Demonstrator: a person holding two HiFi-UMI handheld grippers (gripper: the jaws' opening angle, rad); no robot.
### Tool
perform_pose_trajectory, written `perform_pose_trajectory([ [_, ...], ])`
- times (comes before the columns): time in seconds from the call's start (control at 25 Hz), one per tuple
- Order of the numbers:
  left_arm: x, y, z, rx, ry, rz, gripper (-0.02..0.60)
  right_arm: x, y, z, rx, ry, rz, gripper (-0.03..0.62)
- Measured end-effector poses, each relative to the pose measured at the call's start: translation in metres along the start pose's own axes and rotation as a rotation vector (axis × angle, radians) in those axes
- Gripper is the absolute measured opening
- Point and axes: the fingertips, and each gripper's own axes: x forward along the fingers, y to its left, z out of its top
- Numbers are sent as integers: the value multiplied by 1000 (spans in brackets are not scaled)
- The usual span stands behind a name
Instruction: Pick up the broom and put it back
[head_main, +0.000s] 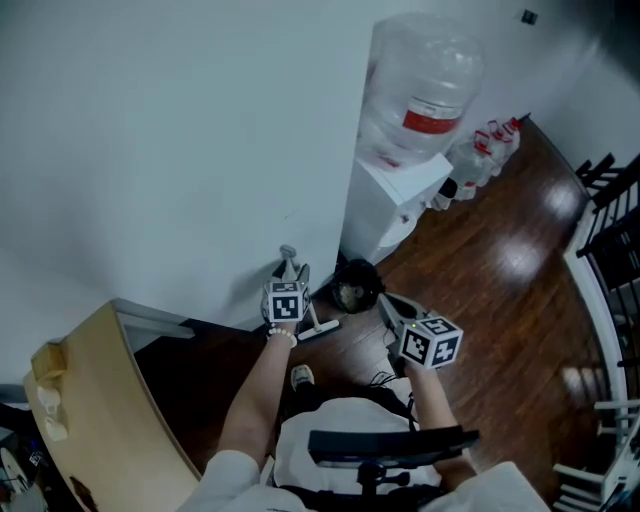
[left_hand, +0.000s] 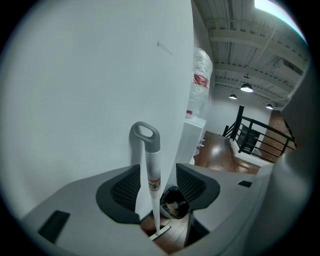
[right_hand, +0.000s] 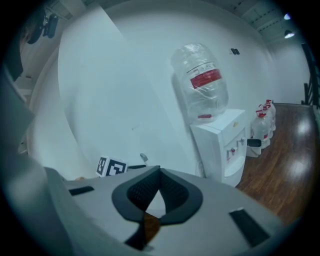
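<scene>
the broom (left_hand: 152, 170) stands upright against the wall (head_main: 180, 150), just left of the water dispenser (head_main: 393, 205), its head on the wooden floor (head_main: 500, 270) – a small black bin (head_main: 353, 286) sits between broom and dispenser. the left hand-held gripper (left_hand: 161, 185) has its jaws spread wide with the broom's white handle standing between them, the pads clear of it. the right hand-held gripper (right_hand: 160, 174), further from the dispenser's base, has its jaw tips together – nothing between them.
</scene>
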Motion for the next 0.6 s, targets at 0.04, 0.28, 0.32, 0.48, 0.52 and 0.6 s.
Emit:
perform_pose_trajectory([
  [0.04, 5, 3, -1, 2, 6, 14, 225, 1, -6, 1, 1, -3, 1, 8],
  [0.28, 21, 5, -4, 5, 24, 17, 178, 0, -22, 8, 1, -7, 1, 8],
  [0.32, 20, 5, -5, 12, 26, 20, 97, -1, -23, 8, 1, -8, 1, 7],
  [0.48, 15, 2, -8, 20, 23, 24, 95, -3, -27, 14, 7, -19, 6, 7],
  [0.52, 13, 0, -9, 20, 22, 25, 95, -3, -28, 15, 8, -25, 11, 7],
  [0.6, 7, -4, -10, 20, 19, 23, 97, -3, -28, 17, 9, -31, 21, 7],
])
